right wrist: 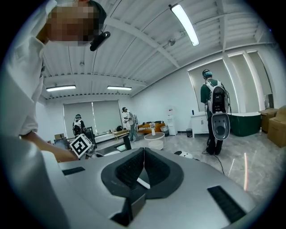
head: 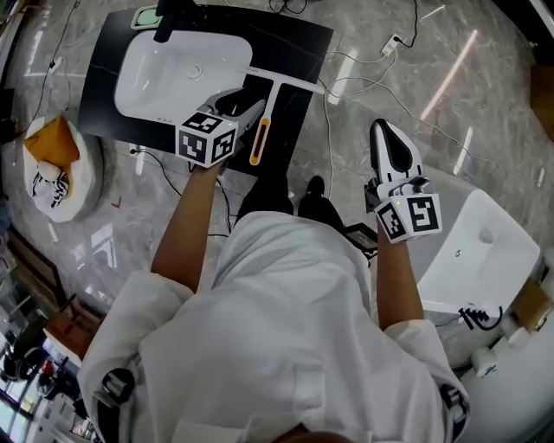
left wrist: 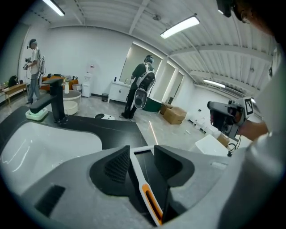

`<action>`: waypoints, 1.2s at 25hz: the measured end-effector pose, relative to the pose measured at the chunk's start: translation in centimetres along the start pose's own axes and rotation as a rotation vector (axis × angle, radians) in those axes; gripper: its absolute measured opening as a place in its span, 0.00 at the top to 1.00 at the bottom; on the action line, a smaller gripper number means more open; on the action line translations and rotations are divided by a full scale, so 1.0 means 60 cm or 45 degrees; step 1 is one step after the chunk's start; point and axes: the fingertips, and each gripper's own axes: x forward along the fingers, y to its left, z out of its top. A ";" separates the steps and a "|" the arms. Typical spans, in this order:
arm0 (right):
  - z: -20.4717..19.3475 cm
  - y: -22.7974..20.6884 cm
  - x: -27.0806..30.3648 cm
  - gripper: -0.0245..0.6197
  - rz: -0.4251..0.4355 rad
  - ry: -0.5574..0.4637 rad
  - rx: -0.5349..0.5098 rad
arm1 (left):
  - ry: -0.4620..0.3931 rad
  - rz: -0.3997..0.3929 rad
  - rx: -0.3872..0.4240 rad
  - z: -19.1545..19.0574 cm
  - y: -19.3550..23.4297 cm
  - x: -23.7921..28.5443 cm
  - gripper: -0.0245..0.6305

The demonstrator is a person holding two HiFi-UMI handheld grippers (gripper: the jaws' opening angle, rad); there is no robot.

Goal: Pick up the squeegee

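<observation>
- My left jaws stand apart, one on each side of the squeegee's handle. The white edge of the handle lies just beside my left pad, with a gap on the right side; they have not closed on it.
- From the head view, the squeegee lies flat on the black tabletop, just right of the white sink. Its blade bar is at the far end and its orange-inset handle points near.
- My left gripper reaches down over the handle at the sink's near right corner.
- A black tap stands at the far edge of the sink, well apart from the squeegee.
- My right jaws are closed, pad against pad, with nothing held between them.
- My right gripper hangs in the air to the right, off the tabletop and over the grey floor, well apart from the squeegee.
</observation>
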 end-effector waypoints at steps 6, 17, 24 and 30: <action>-0.019 -0.012 0.014 0.94 -0.040 0.039 0.014 | 0.147 -0.031 -0.022 -0.039 0.019 0.061 0.71; -0.046 -0.031 0.020 0.94 -0.081 0.077 0.031 | 0.352 -0.053 -0.107 -0.094 0.025 0.123 0.67; -0.057 -0.036 0.026 0.94 -0.082 0.088 0.038 | 0.426 -0.028 -0.117 -0.114 0.031 0.142 0.68; -0.058 -0.041 0.026 0.94 -0.077 0.087 0.054 | 0.460 -0.003 -0.116 -0.120 0.033 0.148 0.71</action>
